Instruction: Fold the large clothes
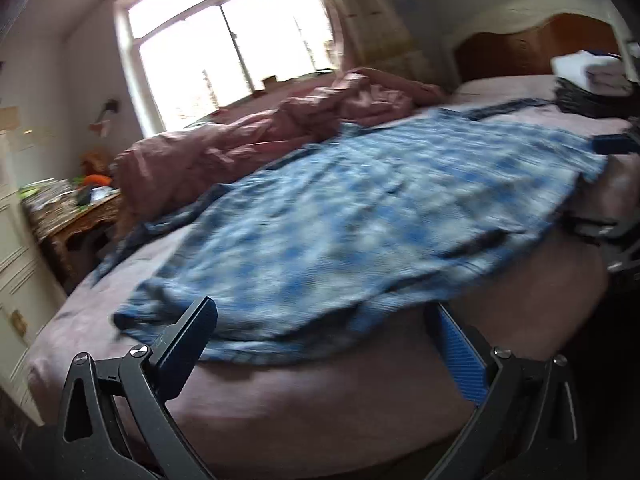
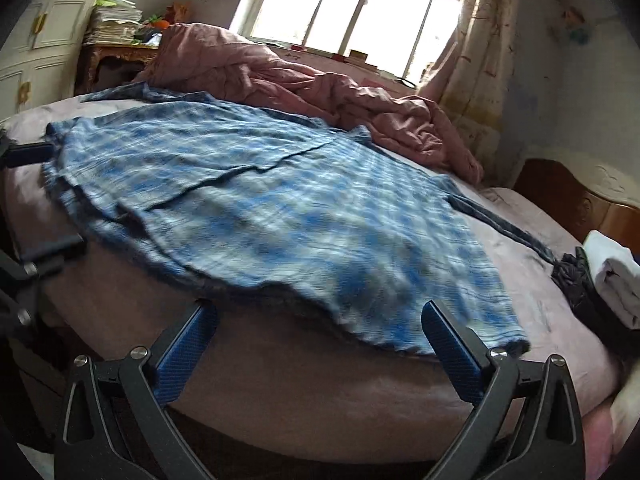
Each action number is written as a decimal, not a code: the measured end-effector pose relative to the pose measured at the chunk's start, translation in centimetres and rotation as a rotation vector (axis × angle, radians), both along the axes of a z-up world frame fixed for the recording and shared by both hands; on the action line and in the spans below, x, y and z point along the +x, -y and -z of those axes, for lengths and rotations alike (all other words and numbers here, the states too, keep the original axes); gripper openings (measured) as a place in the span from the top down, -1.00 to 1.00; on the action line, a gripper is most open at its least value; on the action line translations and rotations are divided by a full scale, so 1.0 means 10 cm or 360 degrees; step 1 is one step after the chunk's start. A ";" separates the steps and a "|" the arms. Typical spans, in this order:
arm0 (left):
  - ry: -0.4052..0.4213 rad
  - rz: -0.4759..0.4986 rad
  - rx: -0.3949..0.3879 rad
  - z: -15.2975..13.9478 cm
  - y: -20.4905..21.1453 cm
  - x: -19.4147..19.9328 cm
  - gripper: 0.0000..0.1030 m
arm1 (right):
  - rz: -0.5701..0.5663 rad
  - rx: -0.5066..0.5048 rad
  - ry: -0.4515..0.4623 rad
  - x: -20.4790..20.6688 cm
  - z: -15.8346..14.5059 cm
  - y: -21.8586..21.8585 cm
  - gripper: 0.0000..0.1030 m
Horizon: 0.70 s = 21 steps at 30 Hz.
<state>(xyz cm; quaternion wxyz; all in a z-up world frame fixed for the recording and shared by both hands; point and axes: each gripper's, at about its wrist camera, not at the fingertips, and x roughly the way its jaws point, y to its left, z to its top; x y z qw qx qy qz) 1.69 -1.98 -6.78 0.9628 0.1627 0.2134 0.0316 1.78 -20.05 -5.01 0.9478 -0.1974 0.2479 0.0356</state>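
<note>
A blue plaid garment (image 1: 360, 216) lies spread flat across a bed (image 1: 320, 396) covered in a mauve sheet, its near hem running along the bed's front edge, in a bedroom lit by a large window (image 1: 224, 44). The left hand-held gripper (image 1: 320, 316) hovers at the garment's near edge with its two fingers spread wide apart and nothing between them; its left fingertip overlaps the hem in the left wrist view, though contact cannot be confirmed through the blur. The right hand-held gripper (image 2: 320, 312) is likewise spread wide and empty, poised just short of the hem, its right finger (image 2: 448, 340) overlapping the cloth's lower corner. From the right wrist view, the left hand-held gripper also shows at the frame's left edge beside the garment's far corner. A rumpled pink quilt (image 2: 304, 92) is heaped on the bed behind the garment, toward the window. A stack of folded clothes (image 2: 612, 284), white on dark, sits on the bed near the wooden headboard (image 1: 536, 48). A cluttered wooden bedside table (image 1: 76, 220) stands beside a cream wardrobe (image 2: 44, 40), and a patterned curtain (image 2: 476, 60) hangs at the window's side
</note>
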 end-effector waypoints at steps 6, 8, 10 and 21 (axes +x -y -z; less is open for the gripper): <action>-0.0088 -0.0095 -0.0225 -0.05 -0.43 0.21 -0.80 | 0.0192 0.0027 -0.0012 0.14 -0.05 0.28 -1.00; -0.0060 -0.0027 -0.0126 -0.14 -0.38 0.22 -0.45 | 0.0219 0.0073 0.0019 0.16 -0.13 0.38 -0.98; -0.0009 0.0014 -0.0021 -0.25 -0.32 0.24 -0.13 | 0.0167 0.0148 0.0028 0.16 -0.25 0.44 -0.46; -0.0297 0.0180 -0.0266 -0.88 -0.42 1.54 0.95 | 0.0095 0.0232 0.0001 1.05 -0.84 0.44 0.72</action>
